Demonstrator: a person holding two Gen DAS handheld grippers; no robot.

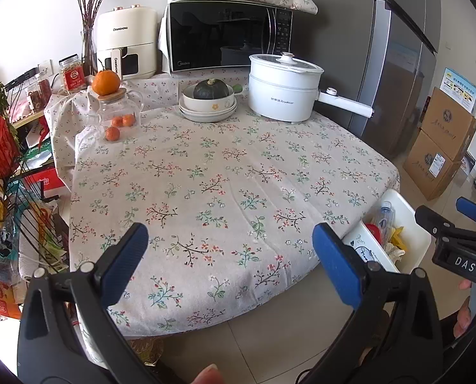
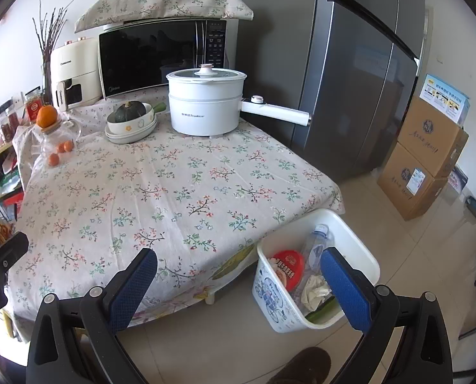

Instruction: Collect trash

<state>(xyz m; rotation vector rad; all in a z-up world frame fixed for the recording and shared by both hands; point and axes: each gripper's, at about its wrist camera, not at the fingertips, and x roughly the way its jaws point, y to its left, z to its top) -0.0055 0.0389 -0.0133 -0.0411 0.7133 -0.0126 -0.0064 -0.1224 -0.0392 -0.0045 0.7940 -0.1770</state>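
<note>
We record first the white bin [image 2: 359,246], standing on the tiled floor just off the near right corner of the table [image 2: 161,192] and touching its hanging cloth; it holds a clear plastic bottle [image 2: 316,243], a red-lidded round container [image 2: 286,267], a crumpled tissue [image 2: 314,289] and a green strip at the bottom, with some yellow scraps [image 1: 396,236] visible from the left wrist view. Our right gripper [image 2: 238,284] hangs above the floor between table edge and bin, its blue-padded fingers spread wide and holding nothing; the right pad overlaps the bin's near side in view. Our left gripper [image 1: 230,257] hovers over the near edge of the flowered tablecloth, likewise wide apart and empty. The near stretch of the cloth carries no loose items. At the far side we list a white electric pot [image 1: 282,88] with lid and long handle, a dark squash [image 1: 210,89] in stacked bowls, a glass jar [image 1: 119,112] topped by an orange, small oranges beside it, a microwave [image 1: 225,38] and a cream appliance [image 1: 126,41]. A grey refrigerator [image 2: 359,64] and stacked cardboard boxes [image 2: 423,160] stand to the right.
</note>
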